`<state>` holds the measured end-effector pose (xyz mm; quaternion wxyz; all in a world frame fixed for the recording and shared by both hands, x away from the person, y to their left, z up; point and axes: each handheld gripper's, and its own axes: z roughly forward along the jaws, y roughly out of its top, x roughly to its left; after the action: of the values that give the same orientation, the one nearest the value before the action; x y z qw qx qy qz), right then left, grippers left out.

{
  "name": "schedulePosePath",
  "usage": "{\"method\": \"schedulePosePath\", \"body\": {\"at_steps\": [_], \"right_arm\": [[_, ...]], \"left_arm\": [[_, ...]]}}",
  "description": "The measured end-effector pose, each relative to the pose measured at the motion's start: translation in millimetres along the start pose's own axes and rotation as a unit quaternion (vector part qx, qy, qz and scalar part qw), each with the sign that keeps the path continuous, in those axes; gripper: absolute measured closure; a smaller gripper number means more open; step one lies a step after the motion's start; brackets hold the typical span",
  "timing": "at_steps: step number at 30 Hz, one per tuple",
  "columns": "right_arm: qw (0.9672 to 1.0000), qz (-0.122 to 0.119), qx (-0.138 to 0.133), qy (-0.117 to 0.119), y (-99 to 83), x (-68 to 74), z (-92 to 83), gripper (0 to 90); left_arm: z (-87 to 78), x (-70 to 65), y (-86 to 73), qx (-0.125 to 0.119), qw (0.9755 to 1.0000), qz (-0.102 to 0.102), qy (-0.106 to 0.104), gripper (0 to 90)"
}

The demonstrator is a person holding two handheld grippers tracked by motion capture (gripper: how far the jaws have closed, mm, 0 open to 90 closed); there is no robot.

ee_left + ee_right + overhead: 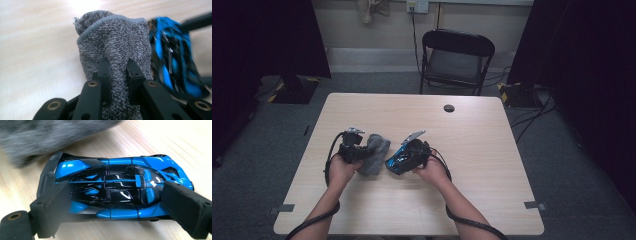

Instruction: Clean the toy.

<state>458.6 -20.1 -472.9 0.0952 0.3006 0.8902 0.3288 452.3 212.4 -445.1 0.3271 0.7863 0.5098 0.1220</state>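
Observation:
A grey terry cloth [376, 150] [117, 40] stands bunched up on the wooden table [472, 130], left of centre. My left gripper [363, 152] [118, 71] is shut on its lower part, with a fold of fabric squeezed between the two black jaws. Just right of the cloth is a blue and black toy car [397, 161] [172, 57] [112, 185]. My right gripper [408, 156] [112, 195] is shut on the car, one jaw at its tail and one at its nose. In the right gripper view the cloth [50, 135] is a grey blur beyond the car.
A round cable hole [449, 108] lies in the tabletop near its far edge. A black folding chair [457, 55] stands behind the table. Dark curtains hang at both sides, and cables run over the floor at the right.

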Motion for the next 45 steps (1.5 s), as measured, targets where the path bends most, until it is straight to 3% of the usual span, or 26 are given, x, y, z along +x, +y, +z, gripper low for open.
{"method": "schedulePosePath", "body": {"at_steps": [5,8,9,13,17,20,25,28,35,45], "right_arm": [[1.0000,-0.001,0.001,0.001,0.1,-0.7,0.0,8.8],[1.0000,-0.001,0.000,0.002,-0.3,-0.7,-0.1,8.8],[1.0000,-0.001,-0.001,0.002,-0.4,-0.8,0.0,8.9],[1.0000,-0.002,0.001,0.003,0.4,-1.1,0.2,8.8],[1.0000,-0.001,0.002,0.001,0.5,-0.9,0.1,8.8],[1.0000,0.000,-0.001,0.001,-0.2,-0.7,0.0,8.8],[1.0000,0.000,0.000,0.001,-0.1,-0.7,0.1,8.8],[1.0000,-0.001,0.002,0.001,0.4,-0.7,0.2,8.7],[1.0000,-0.001,0.003,0.001,0.6,-0.8,0.1,8.7],[1.0000,-0.002,0.003,0.002,0.8,-1.1,0.2,8.6]], "left_arm": [[23.1,-7.5,31.5,0.014,0.9982,0.057,0.013,77.3],[36.3,-12.6,47.2,0.020,0.9968,0.076,0.012,77.2],[41.6,-15.0,50.8,0.023,0.9964,0.079,0.019,77.2],[60.3,-21.4,57.2,0.040,0.9960,0.079,0.007,77.2],[72.5,-32.9,57.8,0.056,0.9931,0.103,-0.003,77.3],[76.6,-33.0,56.9,0.057,0.9949,0.081,-0.022,78.3],[74.2,-33.1,53.2,0.058,0.9944,0.082,-0.032,79.1],[72.5,-31.8,50.4,0.057,0.9952,0.070,-0.038,79.2],[65.9,-28.9,46.2,0.068,0.9938,0.077,-0.043,79.2],[55.4,-24.7,35.8,0.071,0.9942,0.068,-0.045,79.0]]}}
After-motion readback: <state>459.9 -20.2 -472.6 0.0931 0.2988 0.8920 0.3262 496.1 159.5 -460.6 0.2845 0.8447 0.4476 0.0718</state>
